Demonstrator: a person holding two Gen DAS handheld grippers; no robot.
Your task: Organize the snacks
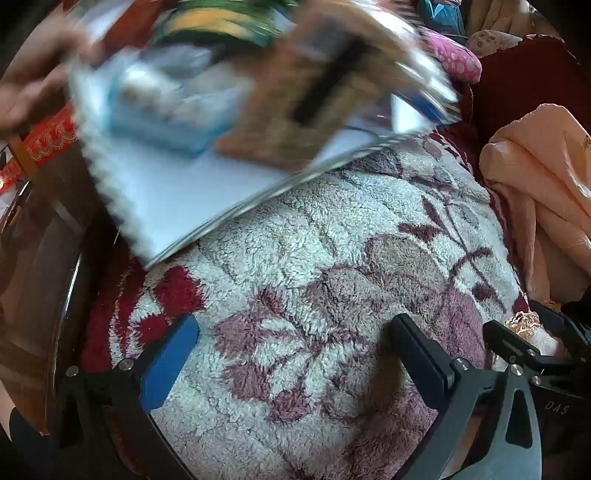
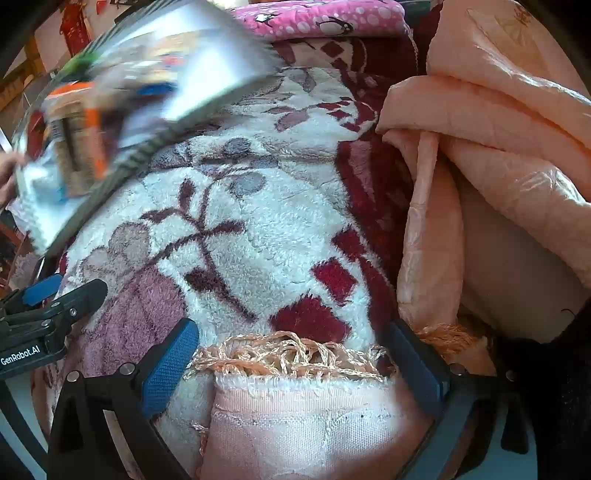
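Observation:
A blurred bundle of snack packets (image 1: 207,110), silver-edged with blue, brown and green print, hangs over the floral fleece blanket (image 1: 314,277), held by a bare hand (image 1: 26,92) at the far left. It also shows in the right wrist view (image 2: 110,110) at upper left, blurred. My left gripper (image 1: 295,354) is open and empty above the blanket. My right gripper (image 2: 291,365) is open and empty, its fingers either side of the blanket's fringed edge (image 2: 288,354). The right gripper shows in the left wrist view (image 1: 524,343), and the left gripper in the right wrist view (image 2: 55,306).
A peach quilt (image 2: 498,129) is bunched at the right. A pink spotted pillow (image 2: 325,18) lies at the back. A dark red blanket (image 1: 528,74) lies behind. Dark wooden furniture (image 1: 44,258) stands at the left edge.

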